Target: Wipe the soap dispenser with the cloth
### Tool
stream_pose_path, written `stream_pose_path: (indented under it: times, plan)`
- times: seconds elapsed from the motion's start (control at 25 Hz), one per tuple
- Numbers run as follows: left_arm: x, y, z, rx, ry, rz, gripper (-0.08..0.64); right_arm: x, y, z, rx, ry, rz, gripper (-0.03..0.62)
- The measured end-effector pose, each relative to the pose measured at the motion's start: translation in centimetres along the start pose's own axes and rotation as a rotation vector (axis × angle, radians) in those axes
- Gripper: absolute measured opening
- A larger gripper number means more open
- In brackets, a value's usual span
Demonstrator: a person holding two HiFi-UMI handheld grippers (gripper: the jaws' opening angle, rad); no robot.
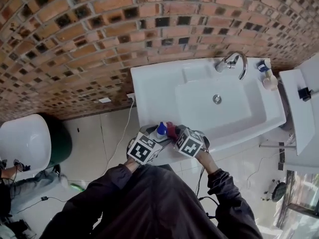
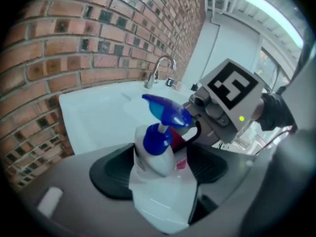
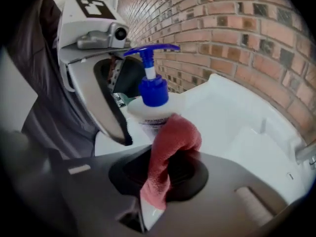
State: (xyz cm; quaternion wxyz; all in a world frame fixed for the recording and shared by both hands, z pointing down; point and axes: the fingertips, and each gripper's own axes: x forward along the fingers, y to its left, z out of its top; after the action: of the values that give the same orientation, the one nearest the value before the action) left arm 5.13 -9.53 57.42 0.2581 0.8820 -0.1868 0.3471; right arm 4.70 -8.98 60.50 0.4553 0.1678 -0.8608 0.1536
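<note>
The soap dispenser (image 1: 161, 129), a white bottle with a blue pump, stands at the front rim of the white sink (image 1: 149, 83). In the left gripper view the dispenser (image 2: 154, 154) is upright between the wide-apart jaws of my left gripper (image 2: 160, 166), and the pads do not press on it. My left gripper (image 1: 156, 136) is open. My right gripper (image 3: 163, 174) is shut on a red cloth (image 3: 170, 147). The cloth's bunched top touches the bottle's lower front (image 3: 150, 113). In the head view the cloth (image 1: 171, 129) sits just right of the pump, ahead of the right gripper (image 1: 175, 135).
A chrome faucet (image 1: 232, 62) rises at the sink's back, with a small bottle (image 1: 269, 76) to its right. A brick wall (image 1: 75, 39) runs behind. A white rounded fixture (image 1: 22, 141) stands at the left, and a white cabinet (image 1: 299, 108) at the right.
</note>
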Motion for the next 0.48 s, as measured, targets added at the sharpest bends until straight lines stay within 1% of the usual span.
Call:
stream_pose_path:
  times: [0.08, 0.16, 0.2, 0.32, 0.4, 0.48]
  plan:
    - [0.3, 0.9, 0.1, 0.059, 0.021, 0.012, 0.332, 0.0, 1.2, 0.2, 0.001, -0.024, 0.024, 0.063]
    - [0.2, 1.5, 0.0, 0.134, 0.053, 0.011, 0.246, -0.1, 1.7, 0.1, 0.035, -0.05, 0.035, 0.063]
    - [0.1, 1.6, -0.2, 0.168, 0.067, 0.0, 0.225, -0.4, 1.7, 0.0, 0.054, -0.061, 0.032, 0.063]
    - [-0.2, 1.6, -0.4, 0.24, 0.097, -0.038, 0.222, -2.5, 0.3, 0.4, 0.081, -0.121, -0.007, 0.063]
    - [-0.3, 1.6, -0.4, 0.253, 0.101, -0.046, 0.222, -4.7, -1.3, 1.5, 0.043, -0.187, -0.049, 0.063]
    - [-0.2, 1.4, -0.5, 0.246, 0.098, -0.048, 0.222, -6.4, -2.3, 2.7, -0.039, -0.237, -0.069, 0.063]
